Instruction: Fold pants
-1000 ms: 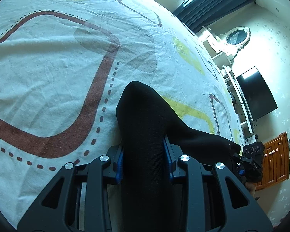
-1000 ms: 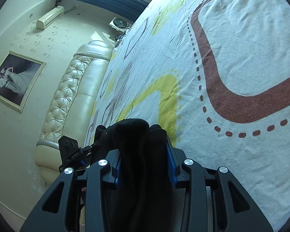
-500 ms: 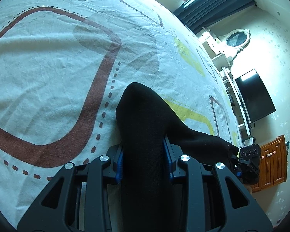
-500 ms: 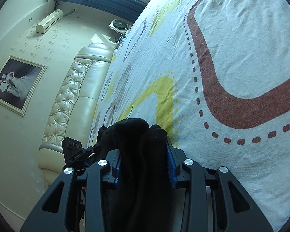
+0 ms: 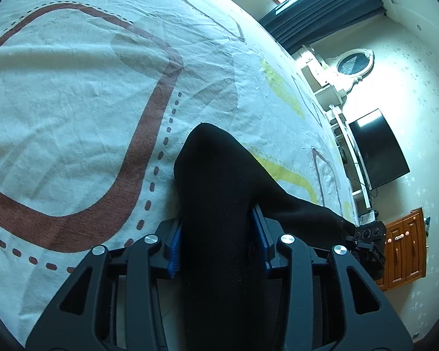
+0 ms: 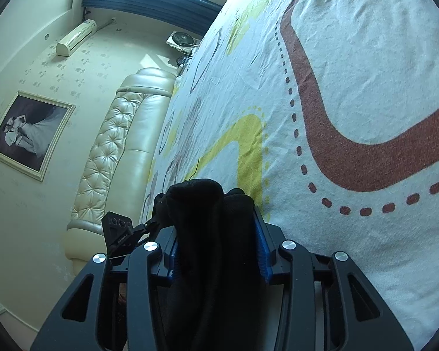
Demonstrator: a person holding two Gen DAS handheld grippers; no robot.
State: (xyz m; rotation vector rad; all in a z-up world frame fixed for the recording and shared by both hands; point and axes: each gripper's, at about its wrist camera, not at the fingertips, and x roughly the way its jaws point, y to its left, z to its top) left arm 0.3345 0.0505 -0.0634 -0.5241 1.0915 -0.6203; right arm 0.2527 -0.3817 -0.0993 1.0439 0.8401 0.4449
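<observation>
The black pants [image 5: 216, 187] are bunched between the blue pads of my left gripper [image 5: 218, 242], which is shut on them, and held over the patterned bed sheet [image 5: 73, 87]. The cloth stretches right toward my right gripper, seen in the left wrist view [image 5: 365, 242]. In the right wrist view the black pants [image 6: 207, 213] fill the jaws of my right gripper [image 6: 216, 245], shut on them. My left gripper shows there at the left [image 6: 123, 231], also holding the cloth.
The white sheet [image 6: 351, 73] has brown, yellow and grey line patterns. A padded cream headboard [image 6: 108, 146] lies beyond the bed in the right wrist view. A black TV [image 5: 377, 149] and a wooden cabinet [image 5: 404, 251] stand by the wall.
Both grippers have moved forward a little over the sheet with the pants still held; the brown stripe has shifted in both views. The grips are unchanged.
</observation>
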